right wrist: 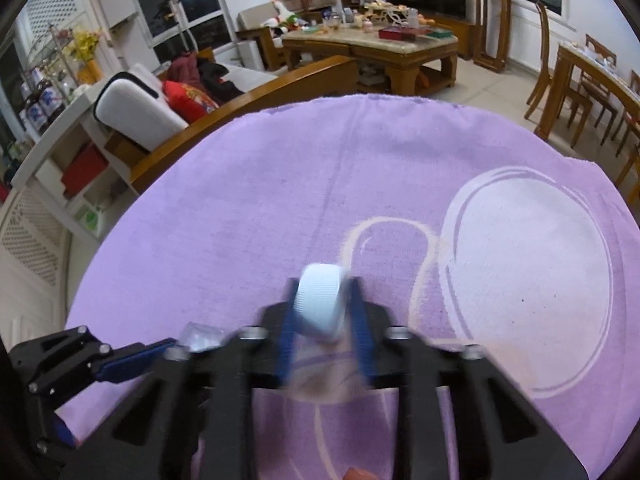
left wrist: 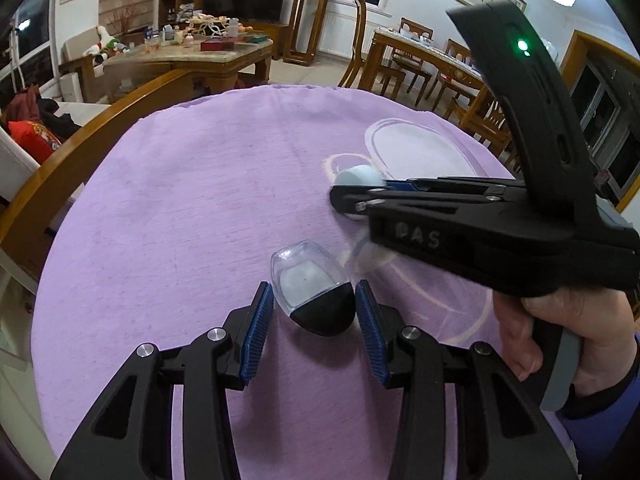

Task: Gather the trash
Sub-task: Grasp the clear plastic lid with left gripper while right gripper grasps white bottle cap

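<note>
1. Left wrist view shows the clear capsule (left wrist: 310,292), a small egg-shaped plastic shell with a black lower end and something pale grey-blue inside, lying tilted on the purple cloth (left wrist: 192,208) toward the near edge of the table, well in from the far and left edges.
2. It sits between the blue ribbed pads (left wrist: 258,320) of the left gripper (left wrist: 312,332), whose jaws are at a middling width. The pads bracket the shell closely, but whether they press on it I cannot tell. I read this as a grasp being set up across the shell's narrow width.
3. The bottle cap (right wrist: 320,300), a pale blue-white ribbed round piece, is held on its edge between the narrowed jaws of the right gripper (right wrist: 322,328), blurred in its own view. Clamping the flat faces keeps the round rim from rolling out.
4. From the left wrist, the right gripper (left wrist: 356,200) lies sideways just beyond the capsule, near the cloth's white printed ovals (left wrist: 416,152), with a person's hand (left wrist: 560,332) on its handle and something pale and blurred under it.
5. Judged from this, two bits of trash are being taken at once, one per gripper. No bin shows in either view.
6. Beyond the cloth's far edge stand a wooden coffee table (left wrist: 192,56) and dining chairs (left wrist: 384,68).
</note>
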The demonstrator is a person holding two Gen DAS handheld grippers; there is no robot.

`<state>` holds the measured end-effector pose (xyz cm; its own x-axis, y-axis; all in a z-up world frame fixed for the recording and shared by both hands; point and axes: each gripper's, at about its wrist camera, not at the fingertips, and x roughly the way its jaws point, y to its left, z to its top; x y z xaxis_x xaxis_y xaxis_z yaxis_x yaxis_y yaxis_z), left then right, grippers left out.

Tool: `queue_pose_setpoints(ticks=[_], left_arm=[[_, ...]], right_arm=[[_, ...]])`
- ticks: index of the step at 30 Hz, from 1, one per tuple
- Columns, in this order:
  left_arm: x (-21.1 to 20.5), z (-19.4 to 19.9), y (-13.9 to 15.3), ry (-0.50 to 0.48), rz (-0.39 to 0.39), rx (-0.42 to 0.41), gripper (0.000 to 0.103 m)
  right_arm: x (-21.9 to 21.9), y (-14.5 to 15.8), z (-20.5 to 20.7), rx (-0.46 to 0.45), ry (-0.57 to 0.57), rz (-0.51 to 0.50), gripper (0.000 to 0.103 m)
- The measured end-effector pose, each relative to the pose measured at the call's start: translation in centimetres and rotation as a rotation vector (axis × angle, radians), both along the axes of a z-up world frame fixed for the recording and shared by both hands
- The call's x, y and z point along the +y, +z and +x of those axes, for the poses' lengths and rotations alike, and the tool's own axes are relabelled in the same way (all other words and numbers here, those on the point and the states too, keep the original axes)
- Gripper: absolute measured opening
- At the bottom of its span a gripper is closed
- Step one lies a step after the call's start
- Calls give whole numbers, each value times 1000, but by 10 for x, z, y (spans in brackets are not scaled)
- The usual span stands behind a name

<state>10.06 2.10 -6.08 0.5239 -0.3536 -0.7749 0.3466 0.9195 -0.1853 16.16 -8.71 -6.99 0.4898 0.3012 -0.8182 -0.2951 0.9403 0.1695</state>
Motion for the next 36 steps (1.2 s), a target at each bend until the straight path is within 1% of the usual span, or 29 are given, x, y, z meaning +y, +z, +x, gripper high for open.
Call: queue_pose_setpoints(ticks=[4,7,10,12,14,15,17,19,20,22,23,24,25,26,27,28,29,31,36], left_arm=[[1,2,1,8,-5,-4,42],[-2,-1,6,4,-8,-16,42],[-6,-5,16,-2,-15,-36,37],[-14,-8,23,-8,-3,-50,32],[-22,-8,26,-12,9,-55,20],[-28,-6,25,-8,29,-44,14],[-37,-2,20,-3,63,-28,14],[-39,5,11,13,75,-1,14],[-39,6,7,22,73,8,14],[-37,9,6,15,21,17,14],[-37,10,8,16,1,12,17],[-37,11,11,21,7,-1,17],[-40,12,13,21,23,-13,20],[-43,15,14,16,43,-20,33],[-46,18,15,19,80,-30,47],[-48,23,14,34,120,-41,78],[-49,27,14,56,158,-62,87],[-50,34,12,52,174,-63,87],[-50,62,1,23,188,-10,86]], right_arm=[[-5,5,-3,-10,-9,21,18],[-14,15,-12,-33,-12,53,18],[-32,30,-27,-63,-20,92,18],[-45,38,-36,-81,-30,113,18],[-62,46,-47,-96,-43,136,18],[-68,50,-52,-101,-48,140,18],[-87,57,-63,-112,-59,155,18],[-103,61,-73,-120,-68,163,18],[-113,64,-79,-125,-75,169,18],[-128,65,-88,-129,-85,178,18],[-137,66,-93,-129,-92,184,18],[-147,65,-98,-126,-99,191,18],[-151,64,-100,-124,-104,194,18],[-155,62,-102,-122,-108,196,18],[-160,61,-104,-119,-113,201,18],[-162,59,-105,-116,-116,205,18],[-166,57,-106,-113,-121,211,18],[-172,55,-108,-110,-126,218,18],[-174,52,-108,-105,-132,224,18]])
